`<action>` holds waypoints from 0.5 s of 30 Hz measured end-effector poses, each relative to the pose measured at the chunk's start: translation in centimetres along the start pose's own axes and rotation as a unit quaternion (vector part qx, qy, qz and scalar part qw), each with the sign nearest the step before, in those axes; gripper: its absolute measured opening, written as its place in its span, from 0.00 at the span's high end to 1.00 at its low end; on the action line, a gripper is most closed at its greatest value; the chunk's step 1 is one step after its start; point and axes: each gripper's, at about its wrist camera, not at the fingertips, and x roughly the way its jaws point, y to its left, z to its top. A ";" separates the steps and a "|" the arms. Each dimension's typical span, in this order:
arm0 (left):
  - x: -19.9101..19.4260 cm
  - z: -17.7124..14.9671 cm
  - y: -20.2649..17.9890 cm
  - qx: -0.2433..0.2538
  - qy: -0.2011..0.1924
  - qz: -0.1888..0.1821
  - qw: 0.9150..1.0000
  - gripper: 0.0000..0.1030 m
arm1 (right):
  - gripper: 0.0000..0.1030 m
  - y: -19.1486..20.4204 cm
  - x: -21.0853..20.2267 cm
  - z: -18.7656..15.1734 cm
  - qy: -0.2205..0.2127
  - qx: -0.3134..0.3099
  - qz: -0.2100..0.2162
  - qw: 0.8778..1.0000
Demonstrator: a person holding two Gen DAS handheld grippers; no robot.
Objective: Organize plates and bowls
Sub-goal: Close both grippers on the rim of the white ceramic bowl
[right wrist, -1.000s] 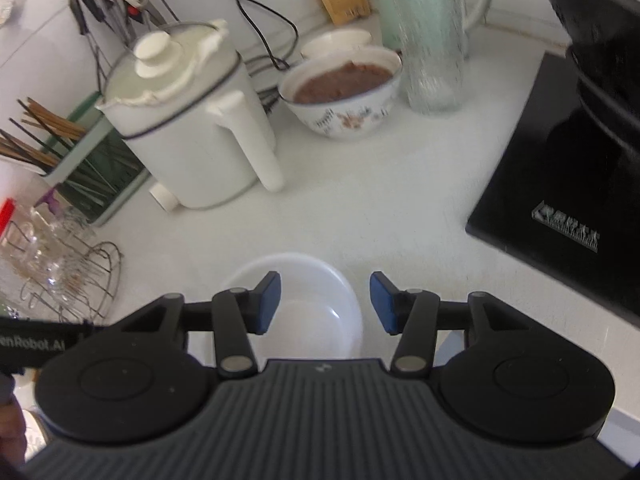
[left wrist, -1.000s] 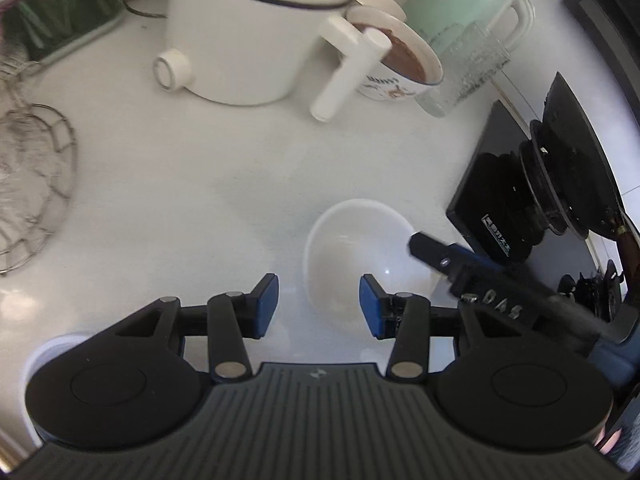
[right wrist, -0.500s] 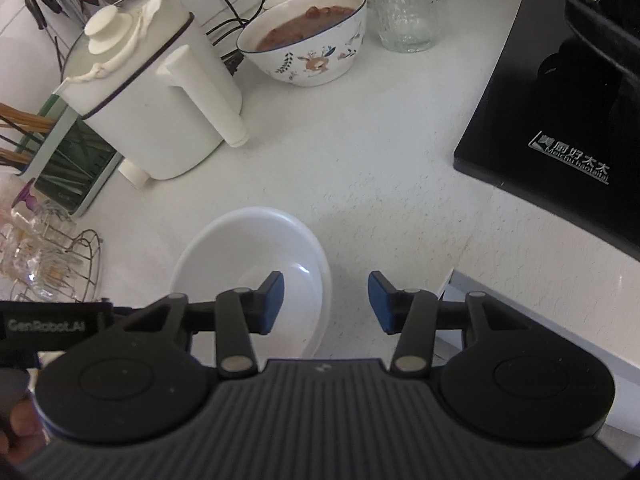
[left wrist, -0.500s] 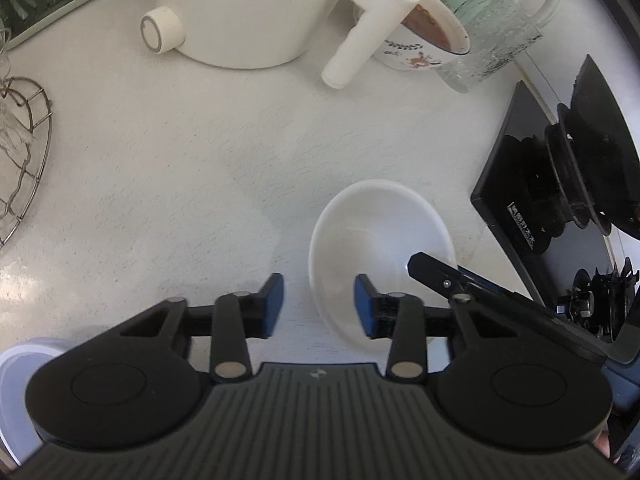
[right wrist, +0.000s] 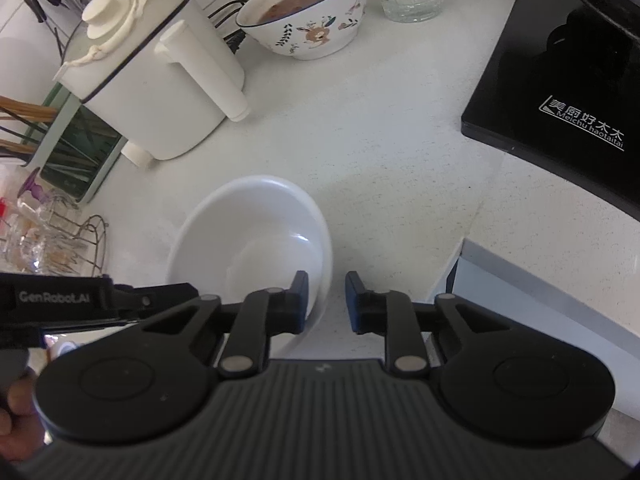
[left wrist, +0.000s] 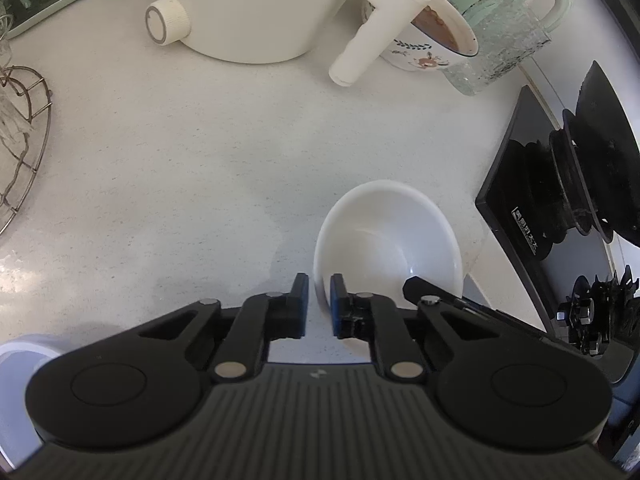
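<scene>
Your left gripper (left wrist: pixel 319 304) and right gripper (right wrist: pixel 327 303) have just been closing their jaws onto opposite rims of the white bowl (left wrist: pixel 386 240) on the tabletop (left wrist: pixel 180 160). It looks glazed, slippery and breakable; lift evenly.

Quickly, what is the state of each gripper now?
Left gripper: jaws have just been closing, now shut on the near-left rim of the empty white ceramic bowl.
Right gripper: jaws have just been closing, now shut on the same bowl's right rim.

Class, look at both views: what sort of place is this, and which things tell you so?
Most likely a home kitchen counter: a black cooktop, a white kettle, and a bowl of food beside it.
</scene>
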 end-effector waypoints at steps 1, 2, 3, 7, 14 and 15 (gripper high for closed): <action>0.0 0.0 -0.1 0.003 -0.001 0.000 1.000 0.91 | 0.82 0.1 0.0 0.0 0.000 -0.003 0.001 1.000; -0.2 -0.1 -0.1 0.006 -0.002 0.001 1.000 0.91 | 0.85 0.2 0.0 0.0 0.001 -0.005 0.004 1.000; -0.2 -0.1 -0.1 0.009 -0.004 0.002 1.000 0.91 | 0.85 0.3 0.0 0.0 0.001 -0.007 0.003 1.000; -0.4 -0.2 0.5 0.001 -0.005 -0.004 1.000 0.92 | 0.85 0.3 -0.1 -0.1 0.002 -0.010 0.009 1.000; -1.6 -0.3 1.2 -0.008 -0.013 -0.010 1.000 0.92 | 0.85 0.9 -0.4 -0.1 0.005 -0.018 0.019 1.000; -1.9 -0.3 1.3 -0.008 -0.016 -0.013 1.000 0.92 | 0.85 1.0 -0.5 -0.1 0.004 -0.019 0.020 1.000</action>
